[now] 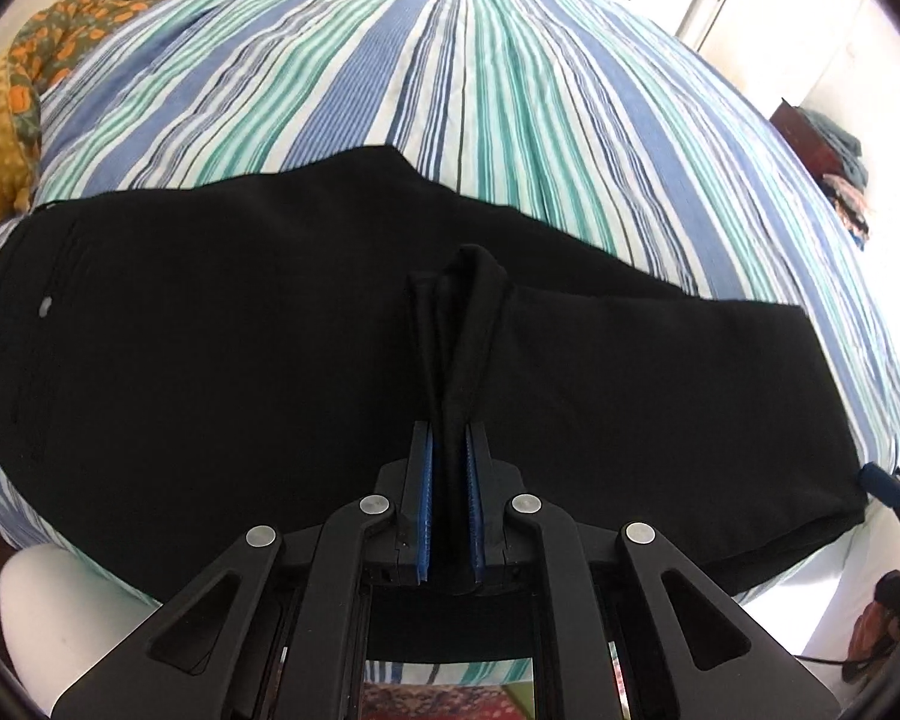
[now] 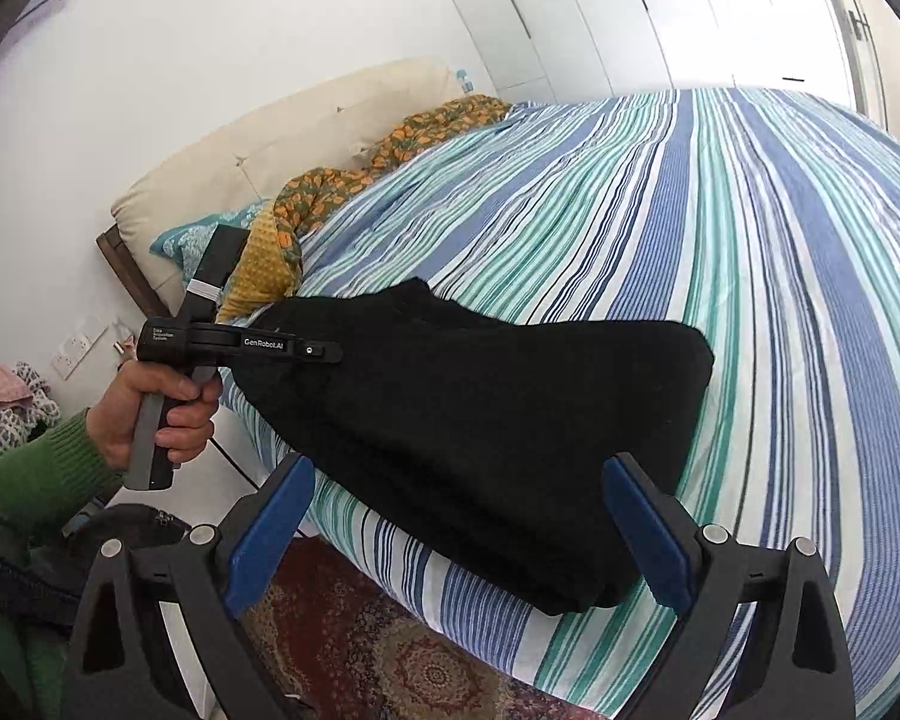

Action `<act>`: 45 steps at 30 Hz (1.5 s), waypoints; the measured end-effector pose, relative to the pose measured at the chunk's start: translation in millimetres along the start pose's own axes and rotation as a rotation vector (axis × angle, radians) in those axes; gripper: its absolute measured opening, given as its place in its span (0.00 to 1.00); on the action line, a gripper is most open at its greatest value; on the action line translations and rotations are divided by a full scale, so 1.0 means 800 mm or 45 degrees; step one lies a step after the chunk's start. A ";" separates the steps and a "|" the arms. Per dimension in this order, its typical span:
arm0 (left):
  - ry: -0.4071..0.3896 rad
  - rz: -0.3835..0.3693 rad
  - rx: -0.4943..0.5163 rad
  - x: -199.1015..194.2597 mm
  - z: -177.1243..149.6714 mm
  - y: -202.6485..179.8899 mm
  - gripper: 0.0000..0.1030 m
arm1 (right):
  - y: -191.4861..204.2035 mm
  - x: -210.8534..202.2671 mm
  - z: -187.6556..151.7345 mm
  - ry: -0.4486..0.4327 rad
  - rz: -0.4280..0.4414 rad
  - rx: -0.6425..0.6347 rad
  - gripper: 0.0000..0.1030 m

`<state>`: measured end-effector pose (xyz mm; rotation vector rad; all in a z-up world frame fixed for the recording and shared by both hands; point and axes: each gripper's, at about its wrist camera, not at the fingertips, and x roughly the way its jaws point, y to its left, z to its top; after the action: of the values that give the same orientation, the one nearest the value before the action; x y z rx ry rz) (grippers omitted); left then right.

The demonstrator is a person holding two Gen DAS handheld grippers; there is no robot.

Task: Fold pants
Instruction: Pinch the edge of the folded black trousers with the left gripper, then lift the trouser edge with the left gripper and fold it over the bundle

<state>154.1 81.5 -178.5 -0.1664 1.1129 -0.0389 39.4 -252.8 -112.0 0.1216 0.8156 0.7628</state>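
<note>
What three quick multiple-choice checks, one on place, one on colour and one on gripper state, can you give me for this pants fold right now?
1. Where do the pants lie?
A. On the striped bed sheet
B. On the patterned rug
C. Over the headboard

2. What colour are the pants?
A. Grey
B. Black
C. Green

3. How does the right gripper stand?
A. Shut on the pants
B. Shut on nothing
C. Open, holding nothing

Key: 1 A, the pants spread over the sheet near the bed's edge. 2 B, the cloth is black in both views. 3 C, its blue pads sit wide apart short of the cloth, while the left gripper pinches a raised fold of the pants.
</note>
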 end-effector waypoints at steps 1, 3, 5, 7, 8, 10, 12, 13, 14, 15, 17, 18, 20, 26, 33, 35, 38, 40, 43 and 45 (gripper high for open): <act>-0.010 -0.007 -0.008 0.002 -0.005 0.000 0.08 | -0.002 0.013 -0.004 0.073 0.004 0.010 0.93; -0.012 -0.042 -0.041 0.001 -0.005 0.000 0.09 | -0.017 0.044 -0.020 0.269 -0.042 0.077 0.93; -0.019 -0.041 -0.034 -0.001 -0.006 -0.002 0.09 | -0.031 0.056 -0.032 0.338 -0.041 0.137 0.93; -0.026 -0.042 -0.025 0.000 -0.008 0.004 0.10 | -0.033 0.052 -0.027 0.315 -0.028 0.157 0.93; -0.030 -0.042 -0.022 0.001 -0.011 0.006 0.11 | -0.035 0.050 -0.028 0.315 -0.020 0.169 0.93; -0.035 -0.037 -0.023 0.001 -0.012 0.007 0.12 | -0.036 0.046 -0.028 0.302 -0.013 0.178 0.93; -0.041 -0.031 -0.019 0.001 -0.014 0.006 0.12 | -0.032 0.037 -0.017 0.286 -0.020 0.193 0.93; -0.044 -0.025 -0.012 0.002 -0.013 0.006 0.12 | -0.030 0.029 -0.006 0.260 -0.013 0.207 0.93; -0.047 -0.018 -0.004 0.001 -0.014 0.005 0.13 | -0.029 0.024 0.007 0.227 0.010 0.217 0.93; -0.049 -0.011 0.003 0.001 -0.015 0.003 0.13 | -0.028 0.021 0.020 0.195 0.025 0.218 0.93; -0.050 -0.002 0.010 0.001 -0.014 0.003 0.13 | -0.027 0.017 0.052 0.144 0.021 0.196 0.93; -0.050 0.000 0.012 0.002 -0.013 0.002 0.13 | -0.029 0.019 0.067 0.128 0.018 0.185 0.93; -0.052 0.001 0.014 0.002 -0.013 0.003 0.13 | -0.033 0.029 0.091 0.114 0.002 0.176 0.93; -0.054 0.004 0.021 0.002 -0.013 0.002 0.14 | -0.072 0.095 0.091 0.242 -0.039 0.261 0.93; -0.050 0.004 0.029 0.005 -0.014 0.003 0.15 | -0.113 0.127 0.058 0.327 -0.054 0.379 0.88; -0.049 -0.003 0.022 0.006 -0.015 0.004 0.15 | -0.109 0.117 0.065 0.315 -0.058 0.406 0.88; -0.049 -0.005 0.017 0.006 -0.015 0.005 0.15 | -0.098 0.076 0.071 0.209 -0.023 0.420 0.88; -0.048 0.003 0.022 0.007 -0.016 0.003 0.16 | -0.076 0.048 0.068 0.160 0.011 0.355 0.88; -0.047 0.010 0.029 0.009 -0.016 0.002 0.16 | -0.039 0.021 0.047 0.154 0.055 0.218 0.88; -0.047 0.005 0.028 0.009 -0.016 0.003 0.18 | -0.029 0.032 0.021 0.247 0.013 0.169 0.88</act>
<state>146.0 81.4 -191.0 -0.1448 1.0753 -0.0442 75.8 -249.8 -125.0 0.1721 1.0512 0.7374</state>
